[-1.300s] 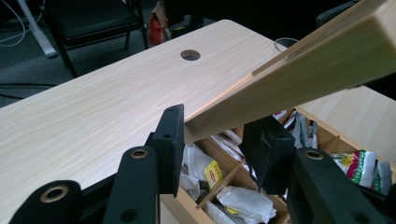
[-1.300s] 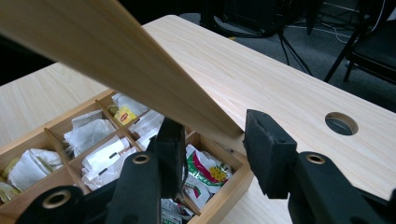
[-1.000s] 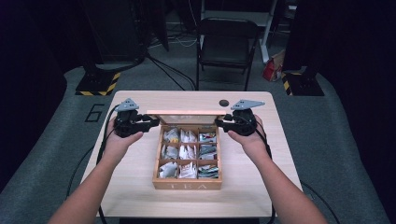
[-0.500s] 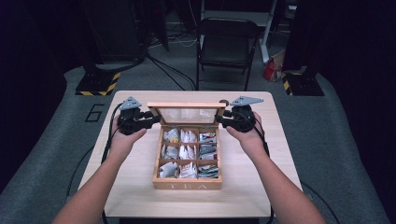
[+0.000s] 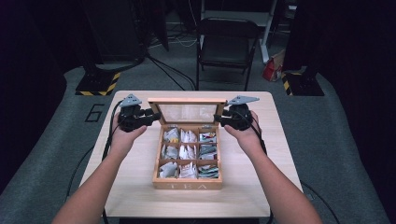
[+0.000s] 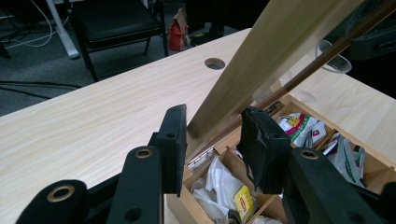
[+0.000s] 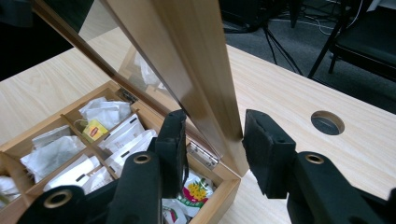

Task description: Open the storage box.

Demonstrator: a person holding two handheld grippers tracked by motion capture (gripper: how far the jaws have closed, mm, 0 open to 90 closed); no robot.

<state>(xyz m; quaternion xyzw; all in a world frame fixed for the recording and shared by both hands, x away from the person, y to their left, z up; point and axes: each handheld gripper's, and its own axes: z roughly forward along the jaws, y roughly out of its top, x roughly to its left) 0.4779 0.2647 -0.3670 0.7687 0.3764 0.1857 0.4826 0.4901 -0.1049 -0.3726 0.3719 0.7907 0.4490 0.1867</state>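
A dark studio floor with cables, a folding chair [image 5: 227, 44] and a hazard-striped base surrounds the pale wooden tabletop [image 5: 135, 186], where a wooden tea box [image 5: 187, 182] sits near the middle, its nine compartments stuffed with tea sachets [image 5: 188, 151]. The windowed lid [image 5: 187, 112] stands roughly upright on its rear hinges, between the two hands. The left tongs [image 6: 212, 140] straddle the lid's left edge low down near the hinge, jaws spread with a gap on either side of the wood, so they are released and not pinching. The right tongs [image 7: 212, 144] do likewise at the right edge, jaws parted around the frame just above a metal hinge [image 7: 201, 154]. The step in hand looks like swinging the lid on its hinges; to do it well, I judge both sides should press evenly and at the same pace so the frame does not twist, with contact kept on the wooden frame rather than the clear pane, and the box base watched in case it slides on the smooth top. As for writing, "TEA" is engraved on the box's front wall, a large "6" is marked on the floor at left, and a yellow sachet [image 7: 95, 129] bears a red logo too small to read with certainty.
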